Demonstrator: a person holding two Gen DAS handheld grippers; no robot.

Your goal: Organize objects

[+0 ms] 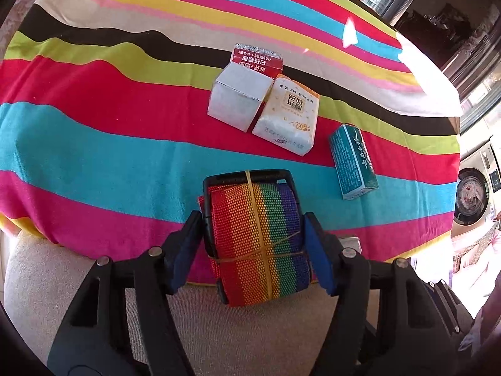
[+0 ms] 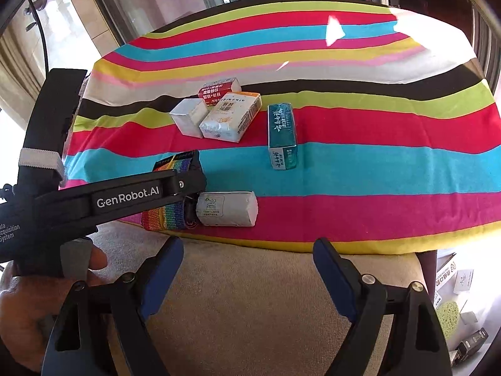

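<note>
My left gripper (image 1: 253, 235) is shut on a rolled rainbow strap (image 1: 260, 238) bound with rubber bands, held over the near edge of the striped tablecloth (image 1: 94, 144). The strap also shows in the right wrist view (image 2: 170, 188), under the left gripper's arm. My right gripper (image 2: 249, 257) is open and empty, over the beige cushion below the table edge. Further in lie a white box (image 1: 238, 97), a red packet (image 1: 258, 59), a white tissue pack (image 1: 288, 116) and a teal box (image 1: 353, 163). A grey-white packet (image 2: 227, 208) lies beside the strap.
The table's near edge borders a beige cushion (image 2: 250, 297). Windows and curtains stand beyond the far edge. A washing machine (image 1: 476, 188) is at the right. Small boxes and a yellow sponge (image 2: 447, 315) lie on the floor at lower right.
</note>
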